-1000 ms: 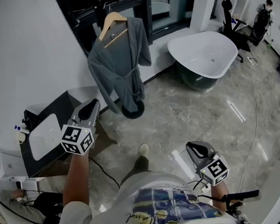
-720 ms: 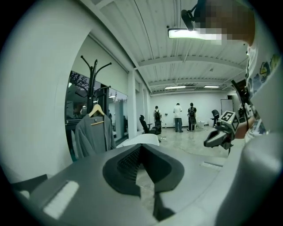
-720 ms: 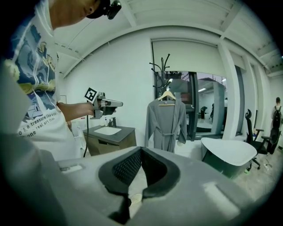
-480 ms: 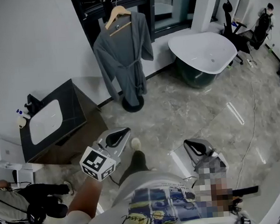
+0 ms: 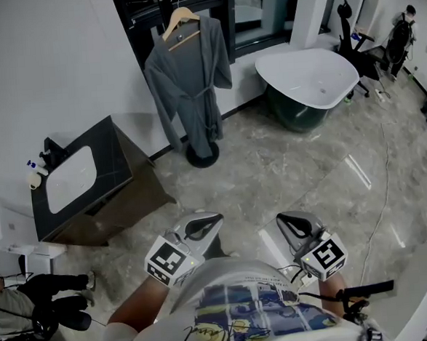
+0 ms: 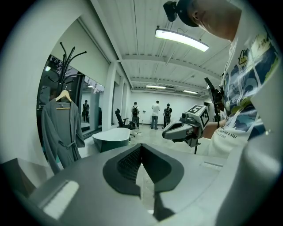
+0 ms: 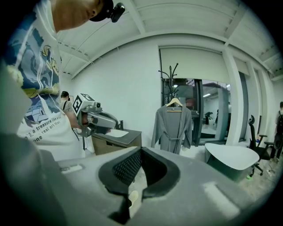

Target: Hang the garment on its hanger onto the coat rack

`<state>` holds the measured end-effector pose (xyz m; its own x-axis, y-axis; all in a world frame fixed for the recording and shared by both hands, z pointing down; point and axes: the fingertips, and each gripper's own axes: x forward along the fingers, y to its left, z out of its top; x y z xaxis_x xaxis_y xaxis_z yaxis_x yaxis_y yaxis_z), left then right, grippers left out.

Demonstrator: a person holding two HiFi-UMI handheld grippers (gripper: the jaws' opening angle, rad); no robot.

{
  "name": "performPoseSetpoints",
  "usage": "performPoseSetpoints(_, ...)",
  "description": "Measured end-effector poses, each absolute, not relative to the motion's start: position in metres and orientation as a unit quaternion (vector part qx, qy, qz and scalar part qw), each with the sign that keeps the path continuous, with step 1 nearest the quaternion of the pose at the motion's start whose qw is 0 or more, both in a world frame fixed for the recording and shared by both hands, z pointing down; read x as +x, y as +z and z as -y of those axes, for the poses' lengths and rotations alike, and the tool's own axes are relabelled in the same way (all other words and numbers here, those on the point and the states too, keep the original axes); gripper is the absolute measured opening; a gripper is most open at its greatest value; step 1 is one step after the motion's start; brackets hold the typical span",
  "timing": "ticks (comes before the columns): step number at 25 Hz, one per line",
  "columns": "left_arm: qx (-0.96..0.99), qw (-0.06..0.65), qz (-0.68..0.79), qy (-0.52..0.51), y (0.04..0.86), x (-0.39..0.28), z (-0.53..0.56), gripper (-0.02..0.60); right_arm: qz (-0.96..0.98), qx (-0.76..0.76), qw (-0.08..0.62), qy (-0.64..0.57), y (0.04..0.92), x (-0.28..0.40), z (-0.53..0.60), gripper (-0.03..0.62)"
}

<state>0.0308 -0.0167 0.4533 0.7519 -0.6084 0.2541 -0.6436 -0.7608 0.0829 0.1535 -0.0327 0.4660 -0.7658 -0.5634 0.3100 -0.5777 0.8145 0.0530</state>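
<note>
A grey robe (image 5: pixel 189 80) hangs on a wooden hanger (image 5: pixel 181 21) from the black coat rack, whose round base (image 5: pixel 202 157) stands on the floor by the wall. Nothing holds the robe. Both grippers are well back from it, close to my body. My left gripper (image 5: pixel 204 223) is shut and empty. Beside it, my right gripper (image 5: pixel 293 227) is also shut and empty. The left gripper view has the robe (image 6: pixel 59 132) and the rack's branches (image 6: pixel 70 55) at far left. In the right gripper view the robe (image 7: pixel 173 128) hangs straight ahead, several steps away.
A white bathtub (image 5: pixel 309 79) stands right of the rack. A dark vanity with a white basin (image 5: pixel 76 183) is against the left wall. A seated person (image 5: pixel 34 310) is at lower left. Office chairs (image 5: pixel 353 29) stand at far right. Several people (image 6: pixel 154 114) stand far off.
My left gripper has dropped from beside the robe down to my body and its jaws have closed. The robe, swinging earlier, now hangs still on the rack. The right gripper has barely moved.
</note>
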Motion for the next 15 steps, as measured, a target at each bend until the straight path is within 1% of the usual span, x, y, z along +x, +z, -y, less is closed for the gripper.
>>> performPoseSetpoints(15,0.941,0.085,0.306,0.115,0.466,0.047,0.003,0.003,0.942,0.289,0.169,-0.003,0.468,0.145,0.016,0.002)
